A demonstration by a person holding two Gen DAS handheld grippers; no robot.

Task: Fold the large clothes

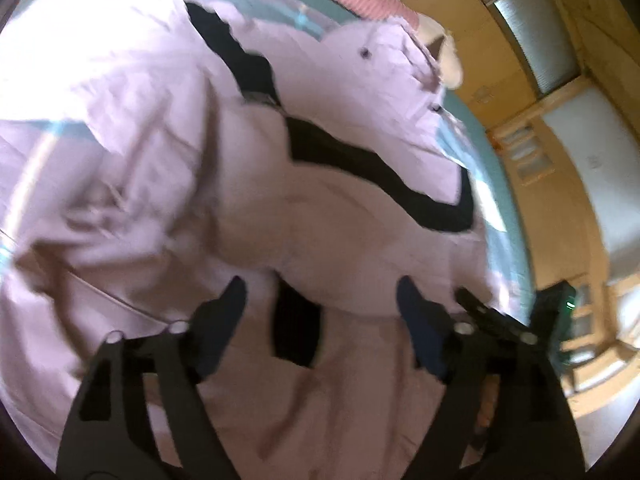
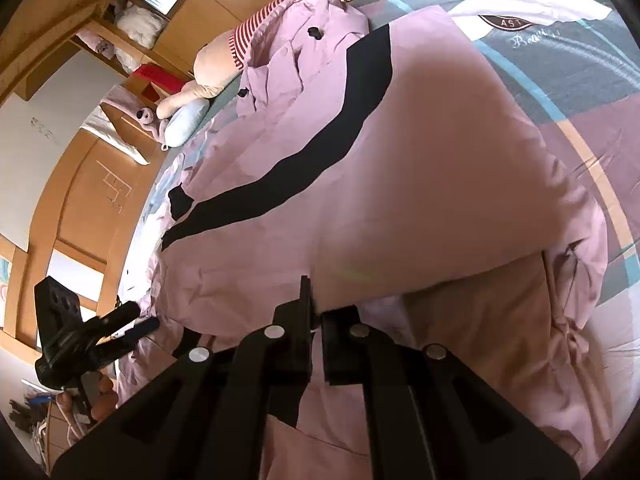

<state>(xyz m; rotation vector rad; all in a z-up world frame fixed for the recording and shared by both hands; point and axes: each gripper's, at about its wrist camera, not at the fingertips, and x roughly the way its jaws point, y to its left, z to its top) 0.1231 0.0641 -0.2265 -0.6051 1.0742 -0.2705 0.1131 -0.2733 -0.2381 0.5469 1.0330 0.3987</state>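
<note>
Pink coat (image 2: 400,160) with black stripe spread on bed (image 2: 580,92). Left hand-held gripper (image 1: 320,300) jaws wide, nothing gripped. Right hand-held gripper (image 2: 316,312) clamped on coat fold. Right view alone shows plush toy (image 2: 224,60), bedspread print.

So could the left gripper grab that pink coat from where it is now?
Probably yes. The left gripper is open right over the pink coat, fabric lying between its fingers with nothing in the way. The right gripper, shut at the coat's edge, sits off to the side.
</note>
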